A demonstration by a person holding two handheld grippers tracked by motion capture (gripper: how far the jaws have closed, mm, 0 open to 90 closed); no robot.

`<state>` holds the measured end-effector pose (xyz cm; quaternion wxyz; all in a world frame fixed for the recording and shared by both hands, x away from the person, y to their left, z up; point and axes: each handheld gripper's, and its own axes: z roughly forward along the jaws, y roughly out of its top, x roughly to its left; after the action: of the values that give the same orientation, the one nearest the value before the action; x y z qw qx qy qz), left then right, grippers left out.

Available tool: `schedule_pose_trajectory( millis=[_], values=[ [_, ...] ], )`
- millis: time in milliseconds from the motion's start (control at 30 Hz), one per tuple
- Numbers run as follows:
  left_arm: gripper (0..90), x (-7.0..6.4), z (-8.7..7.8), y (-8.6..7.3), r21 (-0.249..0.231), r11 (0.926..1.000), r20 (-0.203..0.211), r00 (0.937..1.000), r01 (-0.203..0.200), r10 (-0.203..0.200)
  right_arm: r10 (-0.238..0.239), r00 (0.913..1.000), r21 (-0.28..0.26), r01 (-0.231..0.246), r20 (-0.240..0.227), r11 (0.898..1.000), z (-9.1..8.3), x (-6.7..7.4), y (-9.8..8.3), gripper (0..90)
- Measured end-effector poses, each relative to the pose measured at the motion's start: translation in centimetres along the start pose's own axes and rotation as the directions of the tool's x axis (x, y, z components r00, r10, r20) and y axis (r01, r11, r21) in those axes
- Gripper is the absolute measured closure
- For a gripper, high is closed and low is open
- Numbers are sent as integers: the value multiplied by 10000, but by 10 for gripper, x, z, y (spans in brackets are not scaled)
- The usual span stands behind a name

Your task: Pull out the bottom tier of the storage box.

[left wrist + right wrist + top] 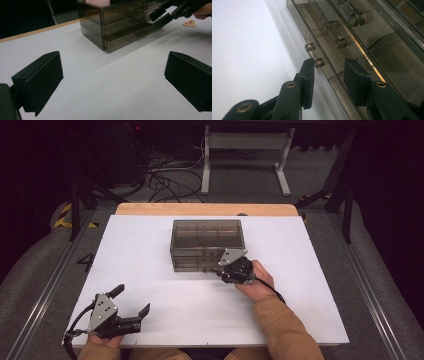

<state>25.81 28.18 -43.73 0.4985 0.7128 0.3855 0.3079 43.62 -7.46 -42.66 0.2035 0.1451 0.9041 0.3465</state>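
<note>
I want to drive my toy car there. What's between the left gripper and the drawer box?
Nothing: in the high view, bare white table lies between the left gripper and the drawer box.

One sign can be read: a dark "4" (86, 260) marked on the grey floor (40, 270), just off the counter's (150, 290) left edge, above and left of the left tool (131, 301) in the high view. Farther up the same side, yellow-and-black hazard tape (64, 215) lies on the floor; it bears stripes, no words. The smoky drawer box (206, 244) beside the right tool (220, 270) shows no label or brand in the high view or in either gripper view, and the tools themselves carry no lettering that can be made out.
</note>
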Motion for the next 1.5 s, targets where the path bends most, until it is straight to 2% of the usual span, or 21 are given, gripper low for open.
schedule_pose_trajectory(
  millis=[200, 367, 700, 900, 1000, 1267, 1433, 1500],
  values=[
    [25, 0, -1, -1, 30, 10000, -32, 10000, -22, 22, 86, 9998, 58, -85, -202, 9999, 8, -2, 3, 611],
    [25, 0, -2, -1, 29, 10000, -23, 10000, 6, -6, 221, 9988, 310, -208, -446, 9993, 16, -3, 2, 604],
    [25, 0, -2, -1, 32, 10000, -47, 10000, 10, -10, 527, 9949, 537, -482, -858, 9974, 14, -3, 5, 632],
    [26, 0, -2, -1, 30, 10000, -34, 10000, -4, 4, 847, 9847, 996, -700, -1524, 9926, 9, -4, 9, 651],
    [25, 0, -1, -1, -17, 10000, -50, 10000, -23, 23, 815, 9800, 1145, -613, -1815, 9915, 8, -2, 10, 651],
    [26, 0, -1, 0, -10, 10000, -4, 10000, 8, -8, 946, 9701, 1461, -626, -2234, 9873, 5, 0, 11, 651],
    [26, 0, -1, 0, -16, 10000, 14, 10000, -1, 1, 835, 9634, 1687, -408, -2546, 9848, 3, 3, 11, 651],
    [26, 0, -1, 0, -24, 10000, 14, 10000, -4, 4, 764, 9641, 1713, -328, -2544, 9847, 3, 4, 11, 650]
  ],
)
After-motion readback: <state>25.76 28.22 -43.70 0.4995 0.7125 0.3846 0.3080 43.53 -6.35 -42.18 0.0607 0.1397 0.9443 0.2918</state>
